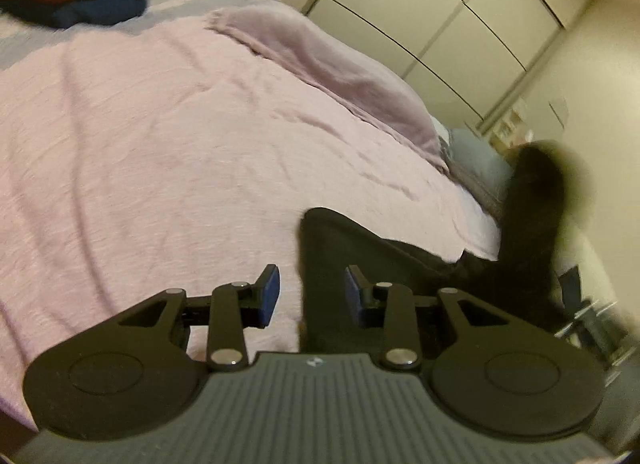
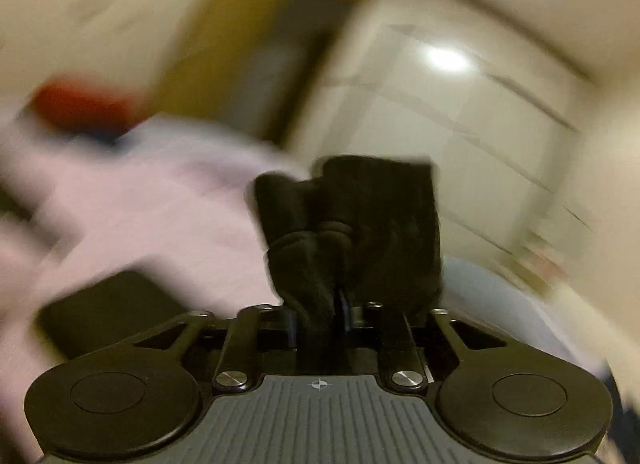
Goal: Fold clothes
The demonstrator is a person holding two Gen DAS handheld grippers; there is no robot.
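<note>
Black garment, soft, limp and light by its look, is bunched and pinched in the right hand-held gripper above the bed, its other end lying beneath the spread, empty left hand-held gripper; best taken at an edge or hem.

Left gripper tilted downward, blue-padded fingers parted with a clear gap, nothing pinched, right gripper aimed slightly down, fingers closed tight on a bunched black garment
</note>
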